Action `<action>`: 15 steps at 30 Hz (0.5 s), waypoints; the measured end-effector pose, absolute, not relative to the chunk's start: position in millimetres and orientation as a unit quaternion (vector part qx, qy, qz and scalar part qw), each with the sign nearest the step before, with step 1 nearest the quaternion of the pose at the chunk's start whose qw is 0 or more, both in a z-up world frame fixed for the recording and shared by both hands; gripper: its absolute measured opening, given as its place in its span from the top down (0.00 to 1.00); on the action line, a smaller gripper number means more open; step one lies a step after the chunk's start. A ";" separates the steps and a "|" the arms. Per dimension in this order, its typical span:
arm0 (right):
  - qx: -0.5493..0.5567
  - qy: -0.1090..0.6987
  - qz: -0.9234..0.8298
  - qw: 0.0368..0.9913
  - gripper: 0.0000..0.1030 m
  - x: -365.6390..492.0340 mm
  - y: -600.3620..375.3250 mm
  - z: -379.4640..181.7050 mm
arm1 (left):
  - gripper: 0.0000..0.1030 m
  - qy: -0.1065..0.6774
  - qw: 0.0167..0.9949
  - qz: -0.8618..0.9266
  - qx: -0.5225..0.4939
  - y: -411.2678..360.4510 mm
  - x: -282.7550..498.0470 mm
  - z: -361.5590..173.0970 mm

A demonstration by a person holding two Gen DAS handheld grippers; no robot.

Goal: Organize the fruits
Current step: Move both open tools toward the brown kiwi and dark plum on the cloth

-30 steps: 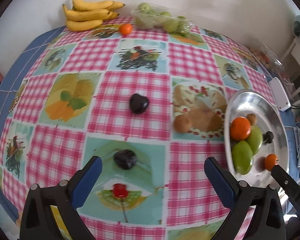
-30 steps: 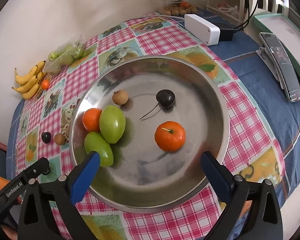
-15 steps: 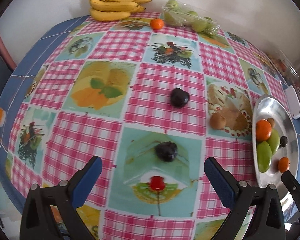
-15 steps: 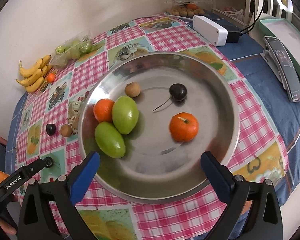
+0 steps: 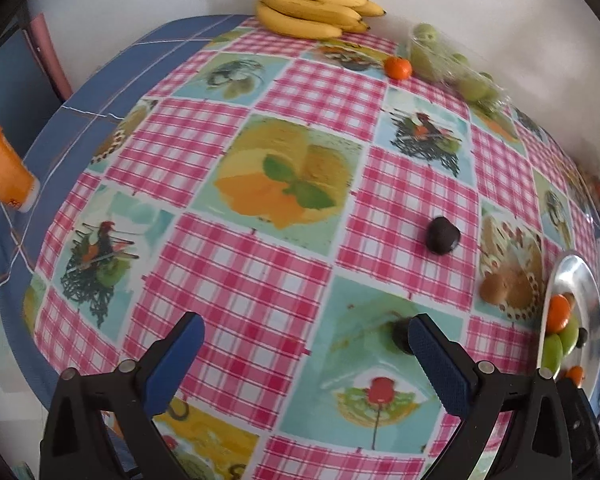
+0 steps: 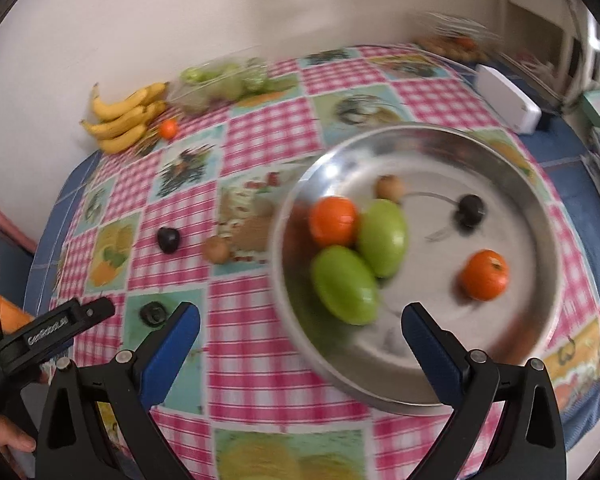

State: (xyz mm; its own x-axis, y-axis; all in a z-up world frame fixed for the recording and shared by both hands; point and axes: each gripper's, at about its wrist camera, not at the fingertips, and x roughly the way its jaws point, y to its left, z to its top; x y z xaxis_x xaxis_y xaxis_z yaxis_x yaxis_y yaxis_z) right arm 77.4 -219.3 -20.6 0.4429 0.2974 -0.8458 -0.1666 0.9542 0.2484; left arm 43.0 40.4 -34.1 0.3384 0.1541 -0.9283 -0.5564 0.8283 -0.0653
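A small dark fruit (image 5: 398,336) is seen on the checked tablecloth (image 5: 236,272), round and almost black, half hidden behind one blue finger of the left gripper (image 5: 306,354). A second dark fruit (image 5: 443,235) and a little brown fruit (image 5: 495,289) are seen farther off on the cloth. Both the left gripper and the right gripper (image 6: 300,338) are spread wide, and nothing is held. In the silver tray (image 6: 540,240), two green fruits (image 6: 345,290), two oranges (image 6: 333,221), a cherry (image 6: 471,208) and a small brown fruit (image 6: 389,187) are kept. Bananas (image 5: 314,12) are laid by the wall.
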 end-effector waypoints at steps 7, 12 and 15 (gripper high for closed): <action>0.063 0.522 0.179 0.832 0.02 77.3 -181.3 -27.6 | 0.00 0.523 0.796 0.210 -0.221 49.6 44.5 -34.3; 0.080 0.533 0.202 0.818 0.02 78.7 -166.8 -33.4 | 0.00 0.527 0.791 0.196 -0.243 51.6 46.5 -38.7; 0.083 0.538 0.209 0.812 0.02 80.2 -160.7 -35.6 | 0.00 0.527 0.791 0.195 -0.242 50.5 48.0 -39.4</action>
